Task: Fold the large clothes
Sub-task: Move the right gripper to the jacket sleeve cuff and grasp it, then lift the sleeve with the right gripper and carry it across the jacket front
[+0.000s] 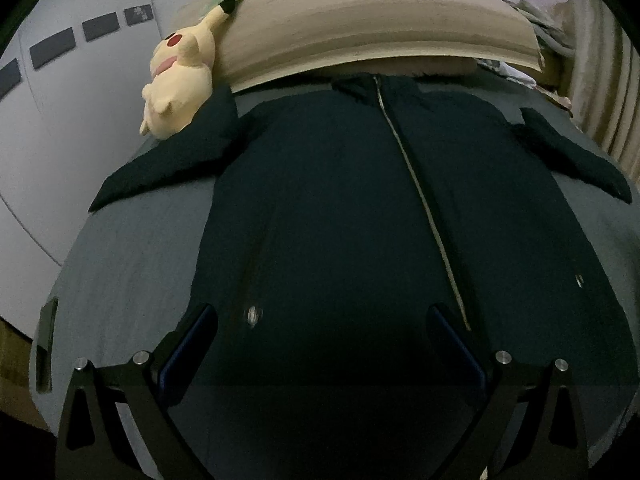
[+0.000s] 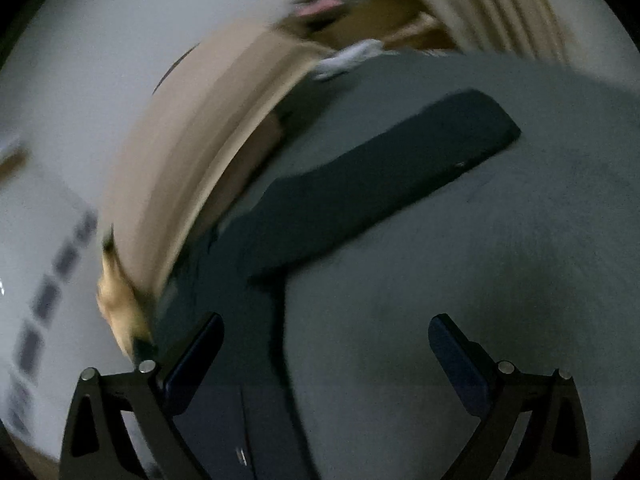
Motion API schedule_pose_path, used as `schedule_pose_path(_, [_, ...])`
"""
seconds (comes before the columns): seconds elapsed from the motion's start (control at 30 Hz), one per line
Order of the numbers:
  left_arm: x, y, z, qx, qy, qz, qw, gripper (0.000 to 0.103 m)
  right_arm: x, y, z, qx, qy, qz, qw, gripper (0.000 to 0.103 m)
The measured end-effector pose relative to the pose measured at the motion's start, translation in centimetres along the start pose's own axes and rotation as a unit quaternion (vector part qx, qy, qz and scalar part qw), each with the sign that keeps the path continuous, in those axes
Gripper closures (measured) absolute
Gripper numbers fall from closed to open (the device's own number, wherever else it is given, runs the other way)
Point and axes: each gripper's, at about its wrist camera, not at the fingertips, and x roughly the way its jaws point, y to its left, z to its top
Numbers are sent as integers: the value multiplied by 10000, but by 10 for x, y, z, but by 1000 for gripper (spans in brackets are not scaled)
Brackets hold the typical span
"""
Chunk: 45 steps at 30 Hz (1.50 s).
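Note:
A large dark zip-front jacket (image 1: 340, 208) lies spread flat on a grey-sheeted bed (image 1: 140, 248), collar toward the headboard, both sleeves angled outward. Its zipper (image 1: 424, 200) runs down the middle. My left gripper (image 1: 322, 316) hovers open above the jacket's lower hem with nothing between its fingers. In the blurred right wrist view, the jacket's right sleeve (image 2: 380, 188) stretches diagonally across the grey sheet (image 2: 480, 280). My right gripper (image 2: 326, 324) is open above the jacket's side edge and the bare sheet, and it holds nothing.
A yellow plush toy (image 1: 180, 76) rests at the bed's far left against the beige headboard (image 1: 360, 32). A white wall with dark squares (image 1: 60, 80) runs along the left. Curtains (image 1: 600, 80) and piled items (image 1: 532, 20) stand at the far right.

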Motion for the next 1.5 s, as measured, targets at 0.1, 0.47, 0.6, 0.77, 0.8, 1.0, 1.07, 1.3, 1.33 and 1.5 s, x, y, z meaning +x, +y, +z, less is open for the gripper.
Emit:
schedule_pose_path(0.1, [14, -3, 15, -2, -115, 29, 9999, 0, 32, -48, 47, 994, -101, 53, 9950, 22])
schedule_pose_path(0.47, [83, 2, 10, -225, 455, -118, 9986, 0, 104, -91, 107, 1824, -523, -218, 9816, 28])
schedule_pose_path(0.6, [87, 10, 4, -414, 405, -323, 9978, 0, 120, -106, 129, 1811, -457, -593, 9806, 71])
schedule_pose_path(0.77, [89, 12, -1, -526, 376, -435, 9970, 0, 127, -62, 165, 920, -488, -1254, 9866, 93])
schedule_pose_path(0.8, [90, 14, -1, -558, 391, -475, 9965, 0, 121, -48, 170, 716, -569, -1258, 9878, 94])
schedule_pose_path(1.0, [92, 14, -1, -568, 291, -491, 9968, 0, 84, 103, 188, -766, -1037, -742, 9889, 94])
schedule_pose_path(1.07, [93, 14, -2, -572, 262, -497, 9968, 0, 74, 149, 179, -1139, -1092, -444, 9865, 94])
schedule_pose_path(1.3, [95, 14, -1, -595, 235, -526, 9966, 0, 90, 301, 103, -2190, -723, 543, 9715, 94])
schedule_pose_path(1.33, [94, 15, -2, -599, 233, -534, 9965, 0, 102, 322, 86, -2322, -571, 672, 9687, 94])
schedule_pose_path(1.5, [90, 17, -5, -668, 217, -627, 9956, 0, 138, 363, -9, -2669, 24, 848, 9600, 94])
